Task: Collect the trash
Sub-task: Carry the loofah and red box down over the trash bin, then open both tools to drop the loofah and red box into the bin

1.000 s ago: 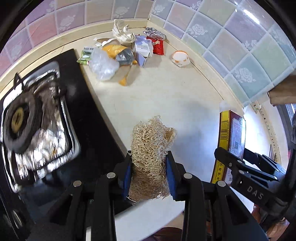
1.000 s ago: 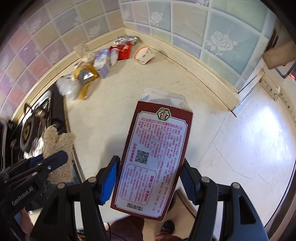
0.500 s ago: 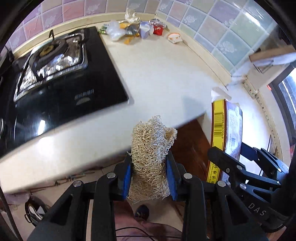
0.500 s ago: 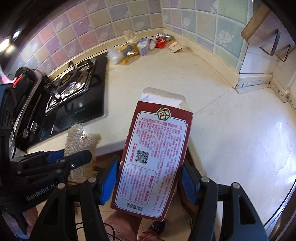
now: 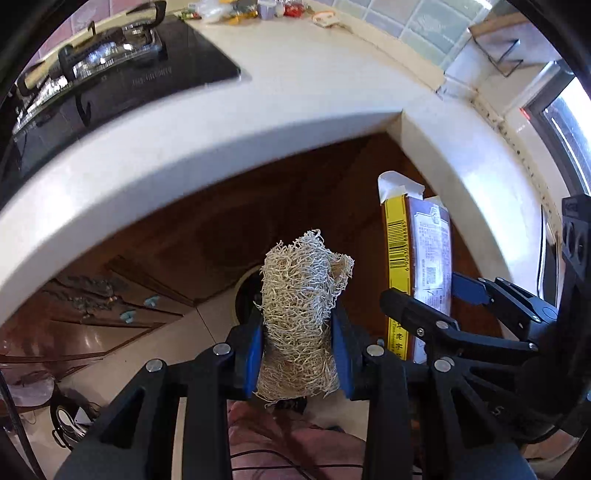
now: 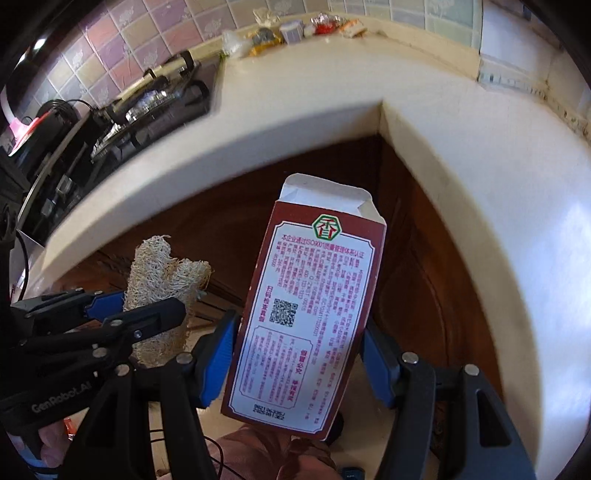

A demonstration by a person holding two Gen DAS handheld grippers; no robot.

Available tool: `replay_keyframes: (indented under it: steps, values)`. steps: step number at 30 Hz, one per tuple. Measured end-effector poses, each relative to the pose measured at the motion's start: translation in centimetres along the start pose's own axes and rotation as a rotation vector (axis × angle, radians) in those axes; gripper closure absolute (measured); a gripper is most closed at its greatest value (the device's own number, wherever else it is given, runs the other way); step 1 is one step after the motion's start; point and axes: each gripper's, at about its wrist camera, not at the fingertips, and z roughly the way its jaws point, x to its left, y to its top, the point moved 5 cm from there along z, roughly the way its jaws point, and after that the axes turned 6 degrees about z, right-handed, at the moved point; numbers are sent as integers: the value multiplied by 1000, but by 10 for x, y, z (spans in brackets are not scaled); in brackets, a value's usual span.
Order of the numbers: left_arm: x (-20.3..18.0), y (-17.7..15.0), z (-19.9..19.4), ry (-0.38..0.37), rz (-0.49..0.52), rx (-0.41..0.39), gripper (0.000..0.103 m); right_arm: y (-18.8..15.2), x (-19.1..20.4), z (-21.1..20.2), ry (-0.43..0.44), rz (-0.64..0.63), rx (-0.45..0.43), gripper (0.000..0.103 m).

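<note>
Left gripper [image 5: 297,343] clenched on loofah scrubber [image 5: 301,317], right gripper [image 6: 297,356] fingers clamped on dark-red carton [image 6: 308,314], both held below the bench [image 5: 295,96] edge, remaining trash pile [image 6: 291,29] at 12 o'clock by the tiled wall.

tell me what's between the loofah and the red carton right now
Only one black finger of the right claw, shut on the red carton; otherwise open air over the dark cabinet, beside the loofah, per the left wrist view.
</note>
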Motion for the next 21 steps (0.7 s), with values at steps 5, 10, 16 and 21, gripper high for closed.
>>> replay_keyframes:
  steps: [5,10,16,21]
  values:
    - [-1,-23,39,-12,36,59,71,-27,-20,36,-24,49,47,40]
    - [5,-33,83,-20,42,99,71,-49,-43,68,-71,76,74,40]
    - [17,-30,136,-48,39,120,71,-67,-70,111,-93,113,87,40]
    - [16,-27,173,-58,46,136,70,-71,-79,152,-70,120,94,40]
